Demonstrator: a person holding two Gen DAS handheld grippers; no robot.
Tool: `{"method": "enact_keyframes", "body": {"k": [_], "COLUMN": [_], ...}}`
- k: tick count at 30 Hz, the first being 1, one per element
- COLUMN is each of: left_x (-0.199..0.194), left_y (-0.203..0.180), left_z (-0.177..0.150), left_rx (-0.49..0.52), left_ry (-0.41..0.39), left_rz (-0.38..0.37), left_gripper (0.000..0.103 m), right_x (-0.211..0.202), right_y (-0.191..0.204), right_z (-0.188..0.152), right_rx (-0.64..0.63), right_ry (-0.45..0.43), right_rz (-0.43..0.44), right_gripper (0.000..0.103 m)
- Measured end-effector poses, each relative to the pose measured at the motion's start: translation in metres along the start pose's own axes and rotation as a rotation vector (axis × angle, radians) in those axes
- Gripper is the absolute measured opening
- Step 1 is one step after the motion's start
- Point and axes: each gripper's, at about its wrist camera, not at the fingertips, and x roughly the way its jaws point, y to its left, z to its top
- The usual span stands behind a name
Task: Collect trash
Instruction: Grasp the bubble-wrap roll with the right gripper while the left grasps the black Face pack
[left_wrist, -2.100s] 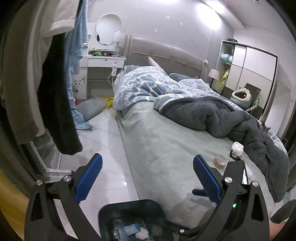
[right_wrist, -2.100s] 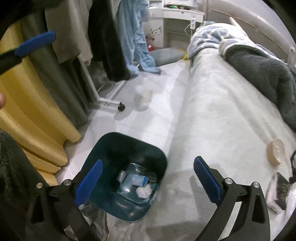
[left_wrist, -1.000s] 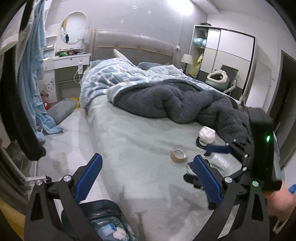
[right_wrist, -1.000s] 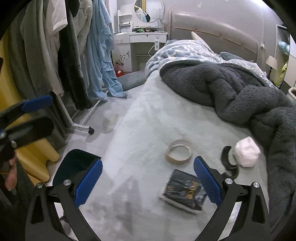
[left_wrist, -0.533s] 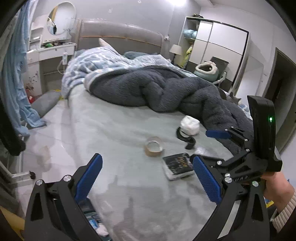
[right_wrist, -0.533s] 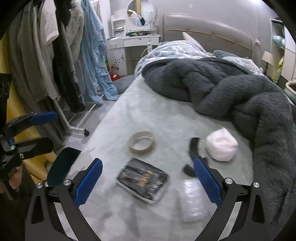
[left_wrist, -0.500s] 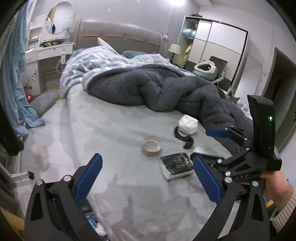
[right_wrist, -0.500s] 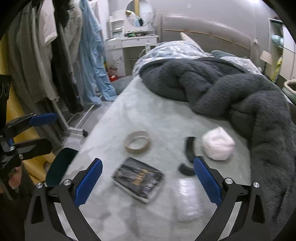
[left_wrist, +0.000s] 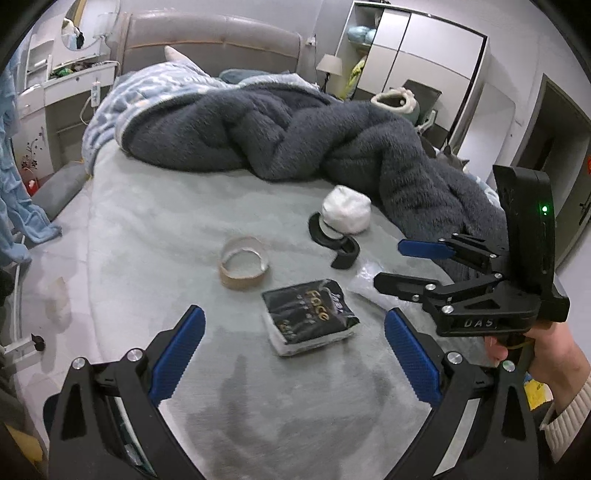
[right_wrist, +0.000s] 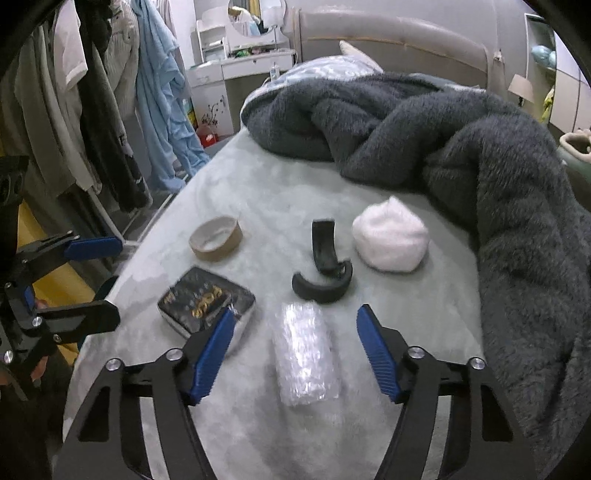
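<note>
Trash sits spread over the pale grey-green bed sheet (right_wrist: 258, 192). The right gripper (right_wrist: 295, 347) hangs just above a crinkly clear plastic wrapper (right_wrist: 304, 354), which lies flat on the sheet between its blue pads; the jaws have just been closing in but the pads aren't touching it, gap on both sides. Left of that is a black packet w/ gold lettering (right_wrist: 205, 304), its near corner behind the gripper's left finger. Beyond: a brown cardboard tape-roll core (right_wrist: 216, 238), two curved black plastic pieces (right_wrist: 325, 273) touching each other, and a white crumpled tissue ball (right_wrist: 389, 240) beside the dark grey fuzzy blanket (right_wrist: 480, 147). The left gripper (left_wrist: 293, 354) hovers over the sheet near the black packet, jaws wide apart, nothing betw. them.
</note>
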Motion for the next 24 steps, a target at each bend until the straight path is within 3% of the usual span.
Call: {"method": "enact_keyframes", "body": {"k": [5,13,24], "left_x": [0.016,0.035,0.061], "left_y": [-0.01,-0.02,-0.022], "left_z": [-0.004,-0.007,-0.012], "left_rx": [0.009,0.008,-0.038], "left_ry": [0.031,0.069,0.105], "left_rz": [-0.005,-0.005,0.063], "left_gripper": [0.099,0.099,0.099], "right_x": [0.009,0.022,-0.017], "right_y": [-0.006,-0.012,-0.035], "right_z": [-0.011,-0.023,-0.017], "right_rx": [0.0,0.006,0.095], "right_ry": [0.043,0.103,0.003], "right_rz": [0.012,0.004,0.001], "right_gripper": [0.061,0.036,0.035]}}
